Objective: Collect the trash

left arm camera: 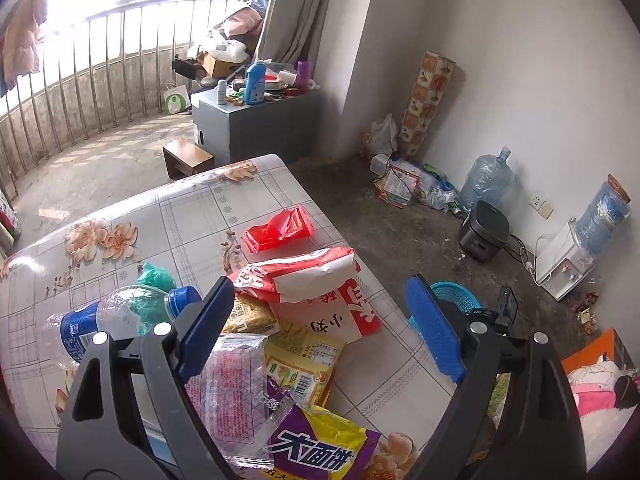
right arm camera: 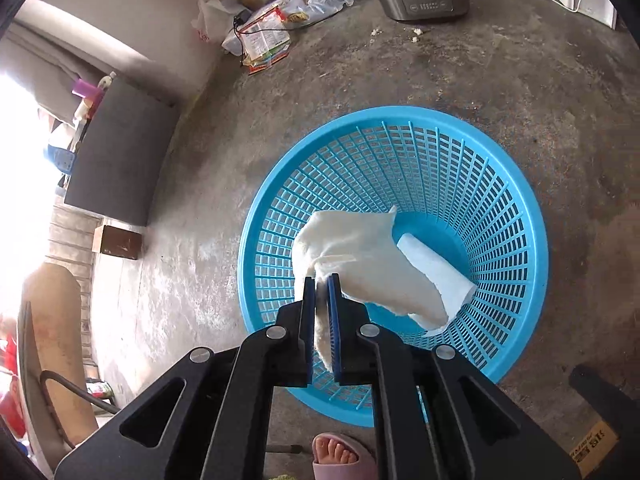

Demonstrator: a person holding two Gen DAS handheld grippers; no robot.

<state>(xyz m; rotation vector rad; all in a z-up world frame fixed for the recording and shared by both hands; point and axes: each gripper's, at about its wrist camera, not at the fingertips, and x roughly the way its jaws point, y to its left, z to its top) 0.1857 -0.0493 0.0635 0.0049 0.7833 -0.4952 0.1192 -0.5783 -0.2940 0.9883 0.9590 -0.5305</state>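
Note:
My right gripper (right arm camera: 321, 286) is shut on a white tissue (right arm camera: 360, 258) and holds it over the blue plastic basket (right arm camera: 500, 184) on the floor. A rolled white paper (right arm camera: 436, 270) lies inside the basket. My left gripper (left arm camera: 320, 312) is open and empty above the table (left arm camera: 192, 208). Under it lie a red-and-white bag (left arm camera: 308, 276), a yellow wrapper (left arm camera: 304, 360), a clear wrapper (left arm camera: 228, 384) and a purple-yellow packet (left arm camera: 324, 444). A red wrapper (left arm camera: 280, 230) lies further off. A plastic bottle (left arm camera: 120, 316) and a green wad (left arm camera: 156, 276) lie at the left. The basket also shows past the table edge in the left wrist view (left arm camera: 456, 294).
A grey cabinet (left arm camera: 256, 124) with bottles and a small wooden stool (left arm camera: 188, 158) stand beyond the table. A rice cooker (left arm camera: 482, 232), water jugs (left arm camera: 486, 178) and a litter pile (left arm camera: 408, 184) line the wall. A person's foot in a pink slipper (right arm camera: 340, 454) is near the basket.

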